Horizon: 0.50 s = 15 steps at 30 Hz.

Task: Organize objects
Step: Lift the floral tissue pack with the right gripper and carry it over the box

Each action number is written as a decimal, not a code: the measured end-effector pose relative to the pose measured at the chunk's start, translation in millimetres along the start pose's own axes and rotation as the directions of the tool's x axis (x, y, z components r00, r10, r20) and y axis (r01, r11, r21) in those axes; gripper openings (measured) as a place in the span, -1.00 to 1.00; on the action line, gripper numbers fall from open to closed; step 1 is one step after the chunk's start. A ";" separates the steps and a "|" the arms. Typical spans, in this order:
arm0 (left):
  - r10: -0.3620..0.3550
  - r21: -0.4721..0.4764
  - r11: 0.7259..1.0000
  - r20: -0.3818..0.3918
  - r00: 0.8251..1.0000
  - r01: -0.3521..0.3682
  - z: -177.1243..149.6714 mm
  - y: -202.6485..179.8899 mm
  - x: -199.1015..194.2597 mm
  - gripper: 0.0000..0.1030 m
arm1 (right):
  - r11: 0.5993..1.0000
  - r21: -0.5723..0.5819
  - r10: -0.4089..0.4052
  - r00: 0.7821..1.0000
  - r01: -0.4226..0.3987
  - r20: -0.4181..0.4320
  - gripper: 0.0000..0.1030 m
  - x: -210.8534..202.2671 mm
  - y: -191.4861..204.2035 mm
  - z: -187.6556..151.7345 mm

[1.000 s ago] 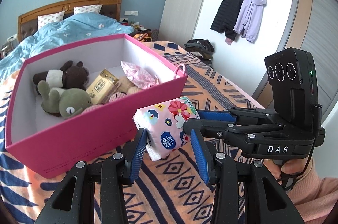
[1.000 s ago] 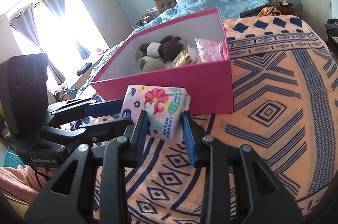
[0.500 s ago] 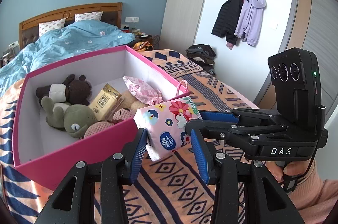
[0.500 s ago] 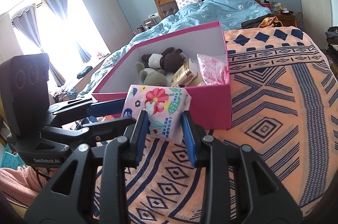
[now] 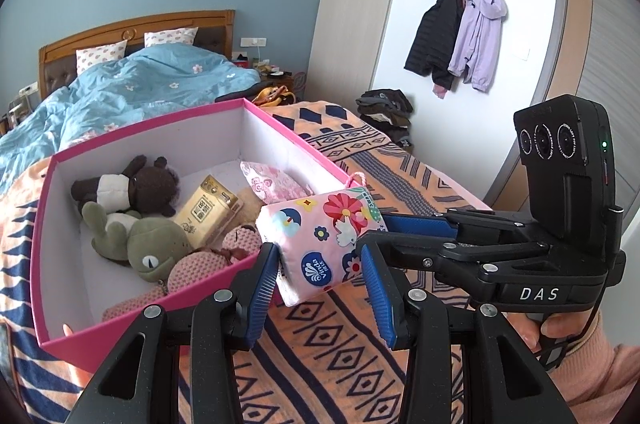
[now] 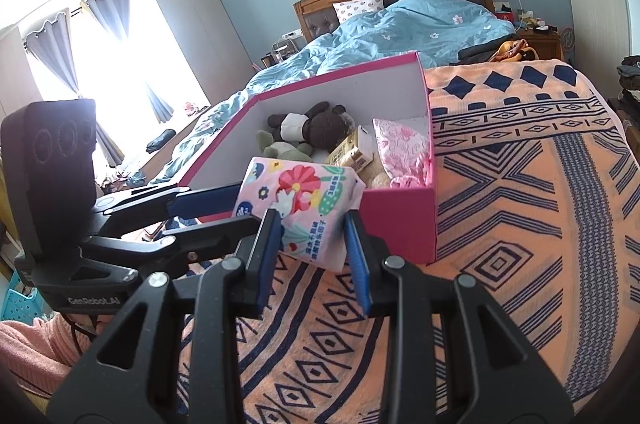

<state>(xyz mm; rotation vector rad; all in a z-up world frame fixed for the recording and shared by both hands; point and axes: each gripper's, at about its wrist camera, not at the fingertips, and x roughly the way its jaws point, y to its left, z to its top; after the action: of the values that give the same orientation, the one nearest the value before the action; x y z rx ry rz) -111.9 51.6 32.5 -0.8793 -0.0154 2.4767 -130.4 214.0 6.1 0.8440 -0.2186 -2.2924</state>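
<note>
A pink floral tissue pack point(image 5: 326, 242) is held in the air by both grippers, just in front of the near right corner of the open pink box point(image 5: 168, 308). My left gripper point(image 5: 320, 264) is shut on one end of the pack. My right gripper point(image 6: 310, 228) is shut on the other end of the tissue pack point(image 6: 304, 200). The two grippers cross at right angles. The pink box point(image 6: 400, 220) holds a brown plush bear point(image 5: 128, 182), a green plush point(image 5: 148, 248), a gold carton point(image 5: 208, 210) and a pink patterned pouch point(image 5: 272, 182).
The box stands on an orange and navy patterned blanket point(image 6: 520, 224) on a bed. A blue quilt point(image 5: 132, 88) and wooden headboard point(image 5: 136, 28) lie beyond. Coats point(image 5: 460, 32) hang on the right wall. Bright curtained windows point(image 6: 92, 64) are at the left.
Both grippers have lifted the tissue pack higher, so more of the box's inside shows. Both still grip the pack the same way.
</note>
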 end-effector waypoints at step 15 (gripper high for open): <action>0.011 0.009 1.000 0.014 1.000 -0.011 9.9 -1.0 1.3 -0.17 | 1.000 -0.010 -0.009 1.000 0.009 0.017 -0.30 0.9 -2.0 10.7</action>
<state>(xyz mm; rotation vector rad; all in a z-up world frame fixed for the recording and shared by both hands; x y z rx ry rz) -118.2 54.6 39.8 -0.8599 -0.0039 2.4911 -138.7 214.1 13.2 0.8228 -0.2106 -2.3078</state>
